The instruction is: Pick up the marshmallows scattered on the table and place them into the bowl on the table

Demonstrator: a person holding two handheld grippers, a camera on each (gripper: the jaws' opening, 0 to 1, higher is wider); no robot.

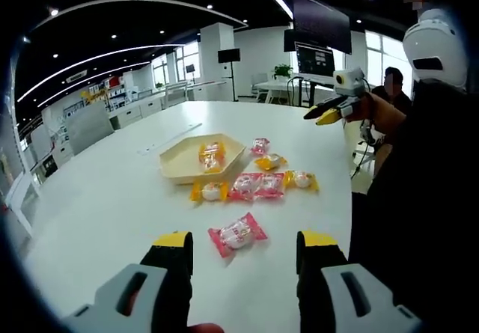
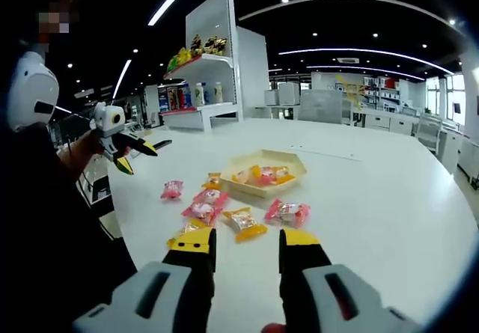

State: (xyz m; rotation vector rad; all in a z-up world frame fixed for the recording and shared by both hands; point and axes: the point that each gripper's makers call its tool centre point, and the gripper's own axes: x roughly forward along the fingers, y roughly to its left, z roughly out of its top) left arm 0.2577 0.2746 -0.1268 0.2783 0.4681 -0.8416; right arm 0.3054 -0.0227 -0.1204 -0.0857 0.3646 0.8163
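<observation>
**Both grippers up over the table, marshmallows mostly outside the bowl**

So here's where I'm at. My left gripper (image 1: 245,247) is hanging above the white table (image 1: 112,191) with the jaws spread wide and nothing between them. Right past the tips sits a pink-wrapped marshmallow (image 1: 237,235), flat on the table and not touched by either jaw.

Further in is the shallow cream bowl (image 1: 179,162), with one orange-wrapped marshmallow (image 1: 212,156) inside it. Just beside the bowl's near rim there's an orange-wrapped one (image 1: 209,191), then a pink pair (image 1: 258,186) lying together, then another orange one (image 1: 301,179). Two more, a pink one (image 1: 260,146) and an orange one (image 1: 271,162), sit close to the bowl's far side. All of this is toward the table's edge where I'm standing.

My right gripper (image 2: 245,242) is also open and holding nothing. In the right gripper view the bowl (image 2: 292,176) has wrapped sweets in it, and an orange marshmallow (image 2: 245,223) lies just beyond my jaw tips, with a pink one (image 2: 287,212) next to it. A lone pink one (image 2: 171,190) sits apart, nearer the table edge. Behind the table there's a white shelf (image 2: 206,71) with packets and bottles on it.
</observation>
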